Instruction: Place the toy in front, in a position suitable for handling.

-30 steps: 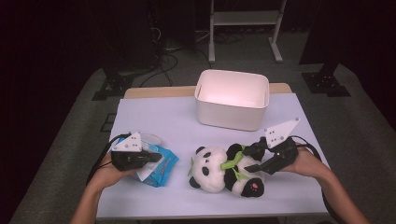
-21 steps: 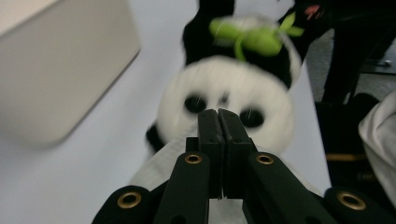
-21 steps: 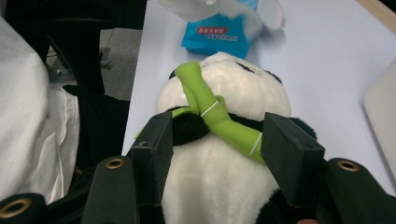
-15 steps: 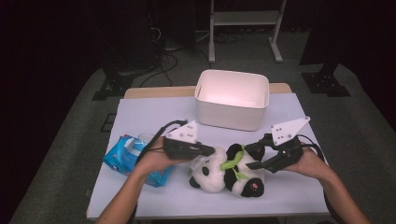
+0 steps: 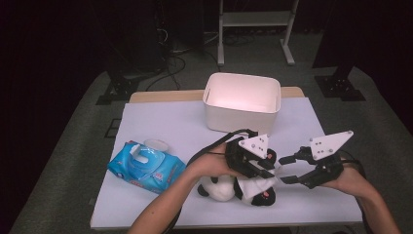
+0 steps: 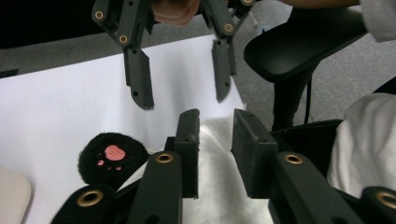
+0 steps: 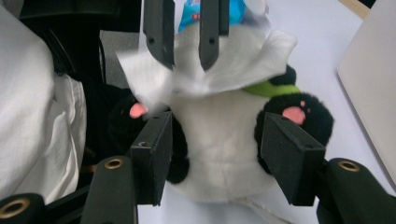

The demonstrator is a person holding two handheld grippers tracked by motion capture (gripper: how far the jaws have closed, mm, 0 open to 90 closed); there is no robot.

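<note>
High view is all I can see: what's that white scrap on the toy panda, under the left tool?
Observer: It's a wipe, draped over the panda's white belly. That is clear in the right gripper view.
Operator: Is it being squeezed?
Observer: The left tool's jaws have just been opening. The wipe's edge lies between them, with a gap showing.
Operator: And the other hand?
Observer: The right tool is open, with its jaws wide apart and the panda framed between them.
</note>
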